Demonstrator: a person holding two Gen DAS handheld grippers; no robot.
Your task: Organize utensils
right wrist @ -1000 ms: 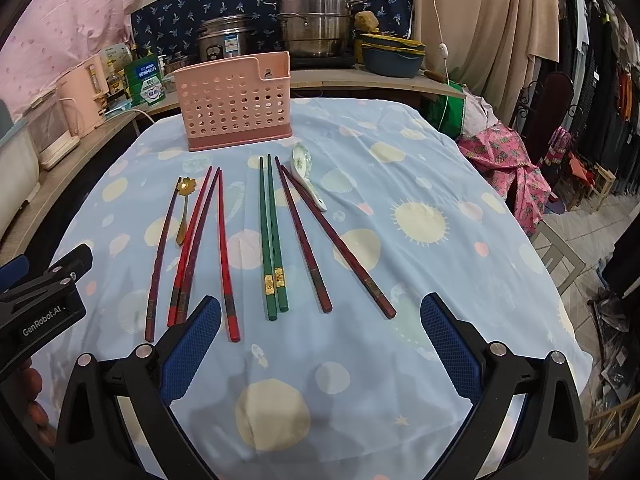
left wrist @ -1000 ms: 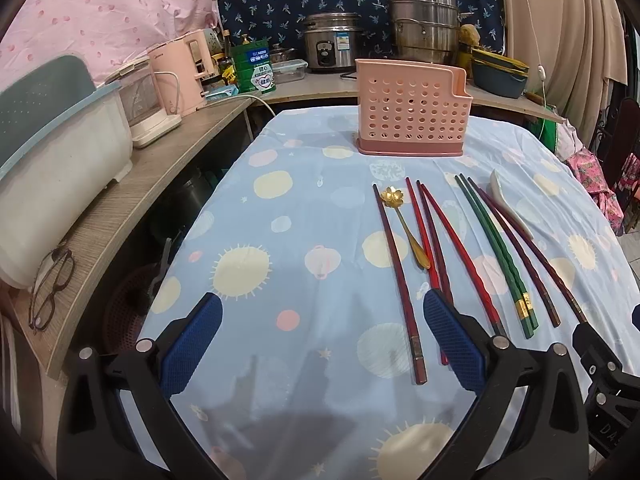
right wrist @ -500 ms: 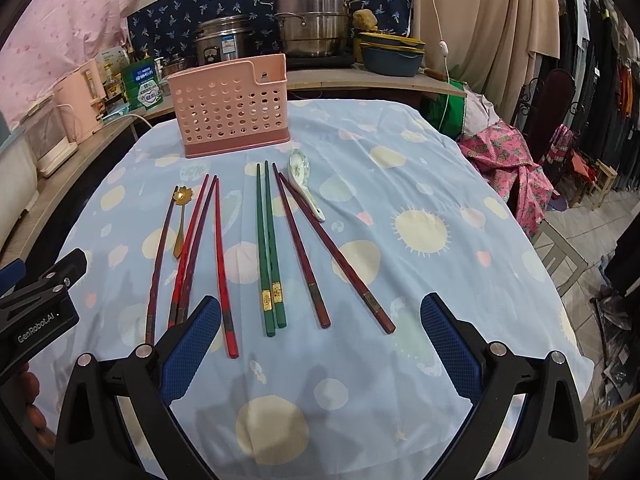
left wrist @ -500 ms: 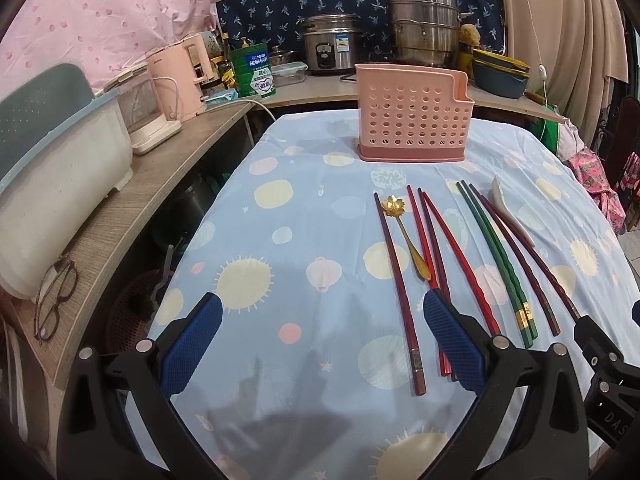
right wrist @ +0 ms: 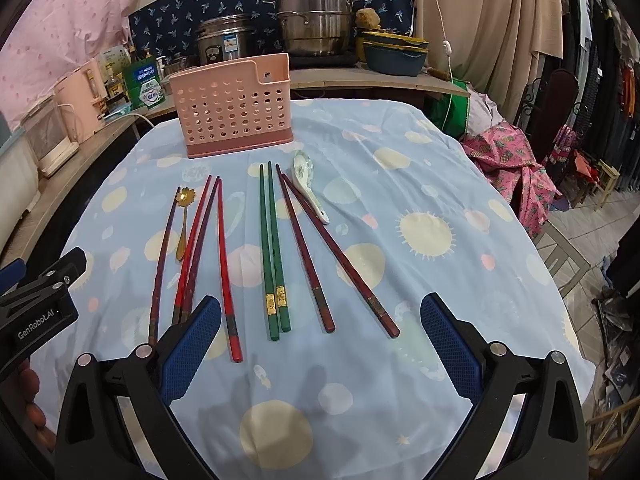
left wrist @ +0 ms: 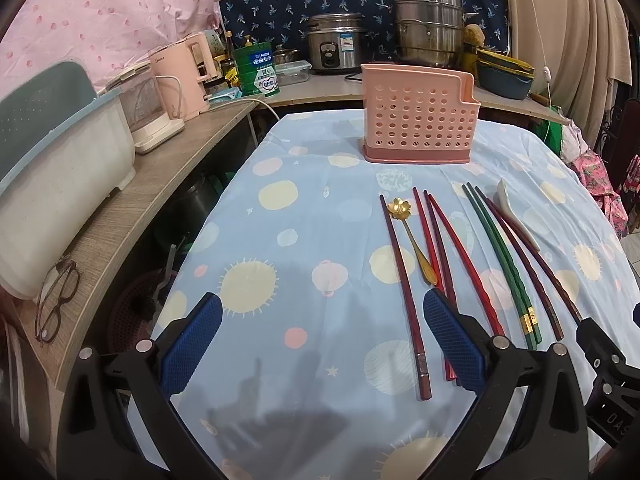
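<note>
A pink perforated utensil holder stands upright at the far side of the table. Before it lie several chopsticks: red ones, a green pair, dark red ones. A gold flower spoon and a white ceramic spoon lie among them. My left gripper is open and empty above the near cloth, left of the chopsticks. My right gripper is open and empty over the chopsticks' near ends.
The table carries a blue cloth with sun prints. A wooden shelf on the left holds a white bin, glasses and a pink kettle. Steel pots stand behind. A chair with pink fabric is at the right.
Both grippers have drawn back a little toward the near table edge; the holder and utensils sit slightly farther away. Nothing was picked up or moved.
</note>
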